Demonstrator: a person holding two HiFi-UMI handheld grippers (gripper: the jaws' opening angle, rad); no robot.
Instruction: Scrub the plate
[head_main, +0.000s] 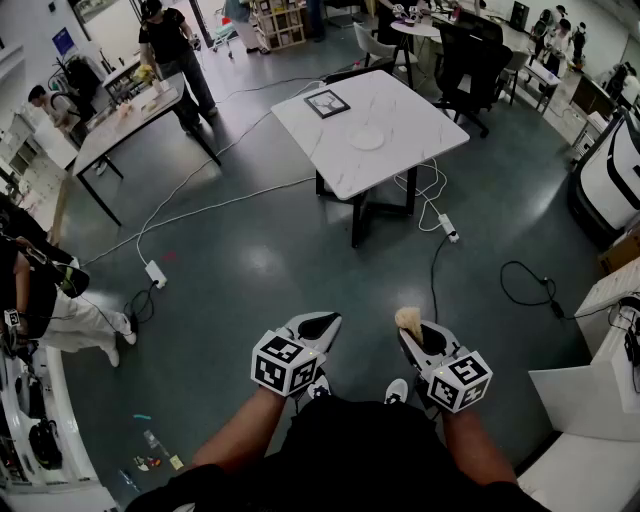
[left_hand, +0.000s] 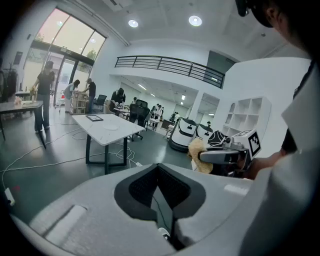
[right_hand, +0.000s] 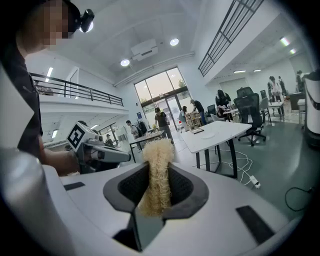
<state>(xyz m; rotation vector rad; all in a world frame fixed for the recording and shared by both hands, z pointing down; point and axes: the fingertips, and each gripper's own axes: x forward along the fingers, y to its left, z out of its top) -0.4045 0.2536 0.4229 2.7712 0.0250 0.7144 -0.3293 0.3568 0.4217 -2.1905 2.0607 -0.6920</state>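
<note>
A white plate (head_main: 367, 139) lies on a white marble-topped table (head_main: 400, 110) far ahead of me across the floor. Both grippers hang close to my body, well away from it. My right gripper (head_main: 412, 330) is shut on a fluffy beige scrubber (head_main: 408, 319), whose tuft (right_hand: 157, 170) stands up between the jaws. My left gripper (head_main: 318, 326) is shut with nothing in it, its jaws (left_hand: 159, 172) meeting along a thin line. In the left gripper view the plate (left_hand: 111, 127) is a small pale disc on the table, and the scrubber (left_hand: 199, 156) shows at the right.
A black-framed tablet (head_main: 327, 103) lies on the table beyond the plate. Cables and power strips (head_main: 449, 228) trail over the grey floor around the table legs. A black office chair (head_main: 468, 60) stands behind it. People stand at another table (head_main: 130, 115) at the left.
</note>
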